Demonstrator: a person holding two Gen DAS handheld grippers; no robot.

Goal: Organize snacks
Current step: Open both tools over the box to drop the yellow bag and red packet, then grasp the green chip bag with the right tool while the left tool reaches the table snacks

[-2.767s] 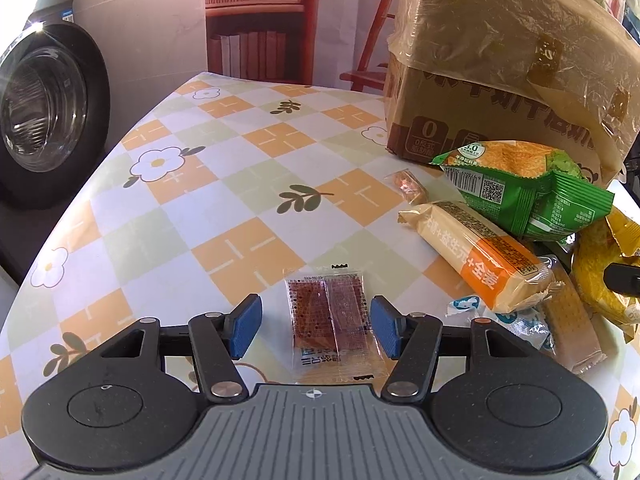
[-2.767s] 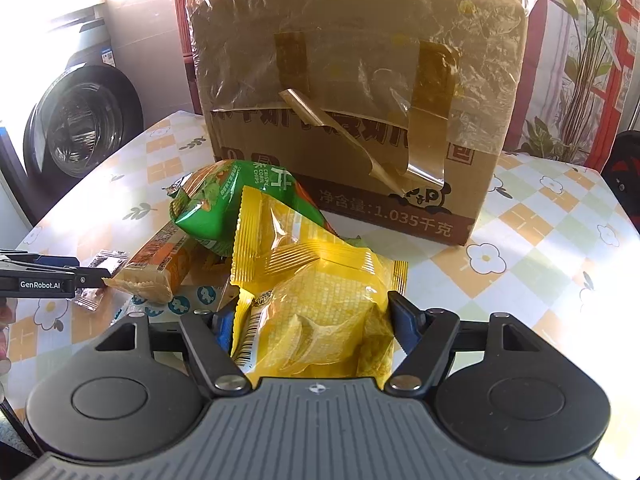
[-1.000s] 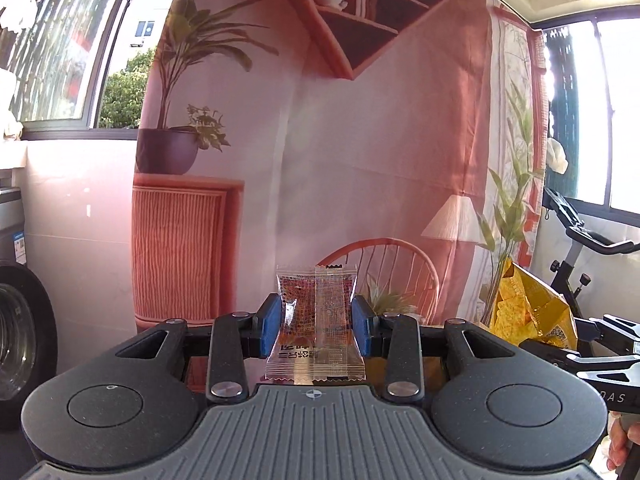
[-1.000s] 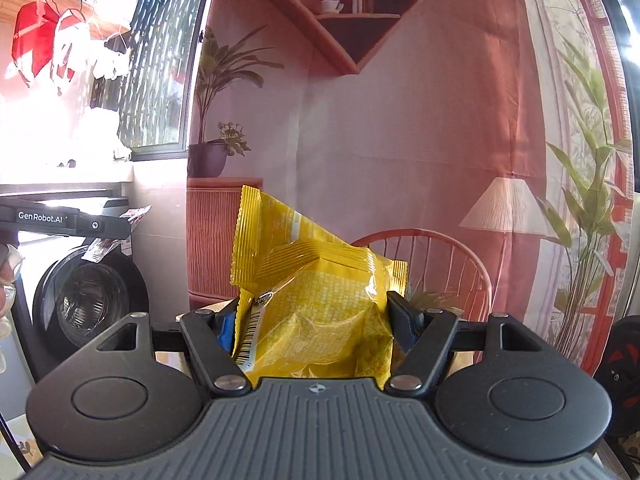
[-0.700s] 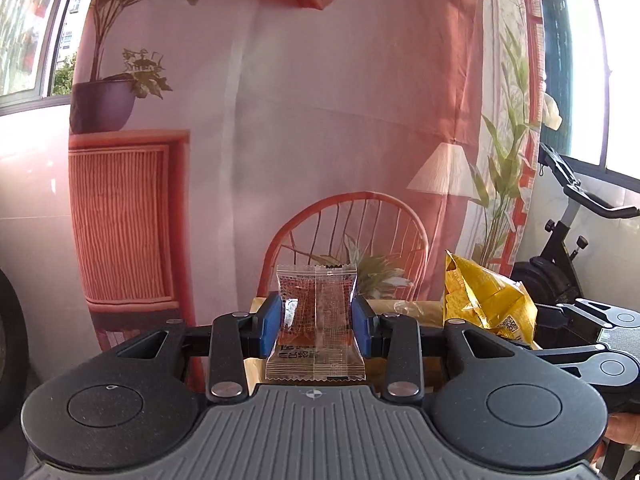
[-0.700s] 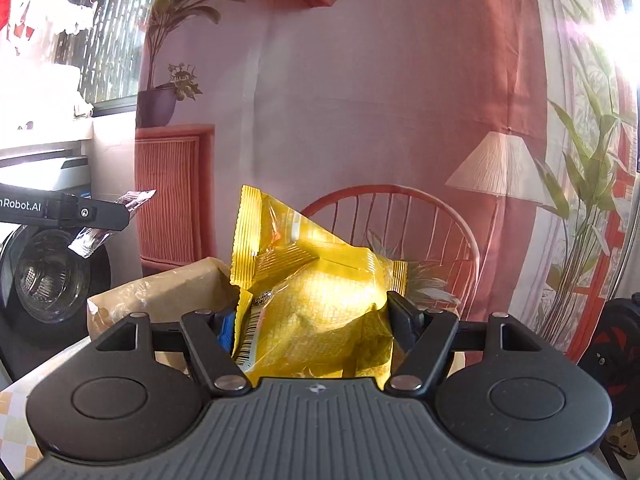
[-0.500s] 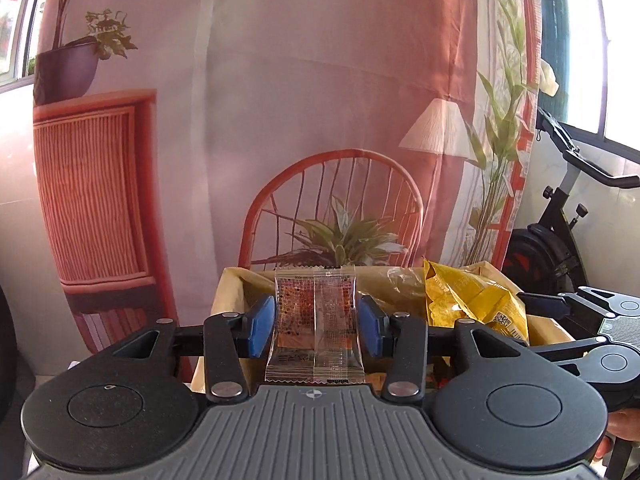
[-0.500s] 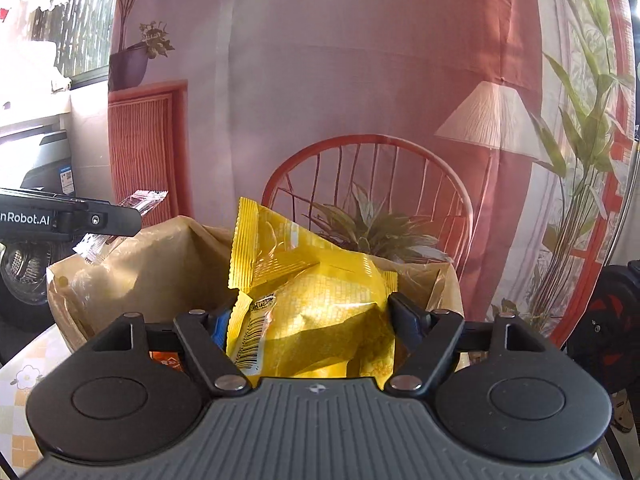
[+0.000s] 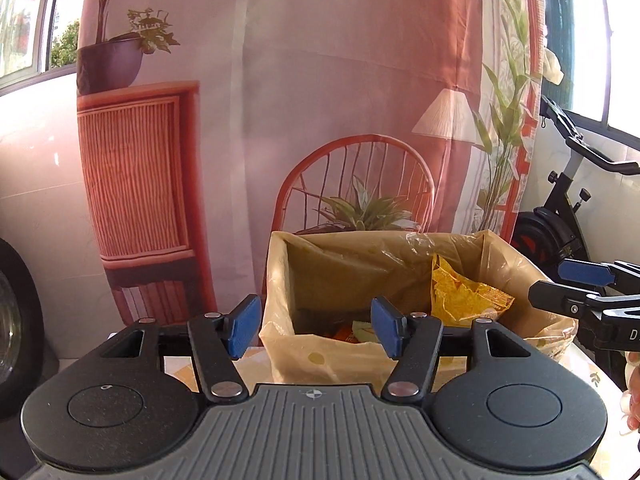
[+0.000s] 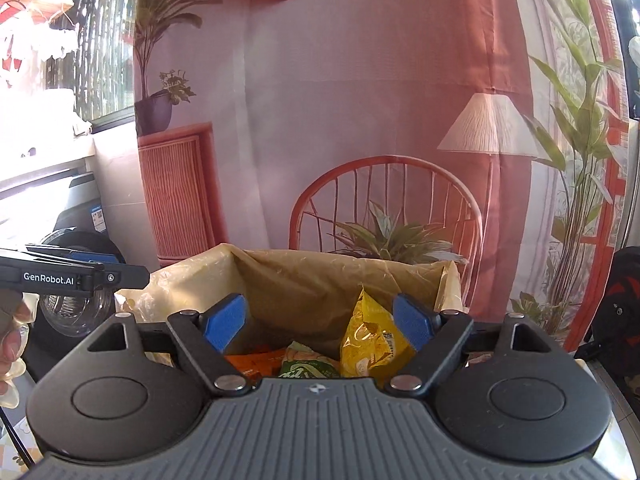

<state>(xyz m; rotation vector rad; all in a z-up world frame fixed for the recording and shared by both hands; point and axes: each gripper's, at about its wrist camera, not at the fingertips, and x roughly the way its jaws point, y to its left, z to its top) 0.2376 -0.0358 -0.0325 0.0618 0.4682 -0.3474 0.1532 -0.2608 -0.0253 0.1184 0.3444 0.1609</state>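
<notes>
Left gripper (image 9: pixel 316 330) jaws opening, nothing between the blue pads, held at near-left rim of the plastic-lined cardboard box (image 9: pixel 280 280). Right gripper (image 10: pixel 318 322) jaws also opening, empty; crinkled yellow snack bag (image 10: pixel 370 344) stands inside the box just beyond its right pad, beside green and orange packets (image 10: pixel 308 364)

Bright daylight glares from blown-out side windows; sharp focus, fisheye-bent edges.
</notes>
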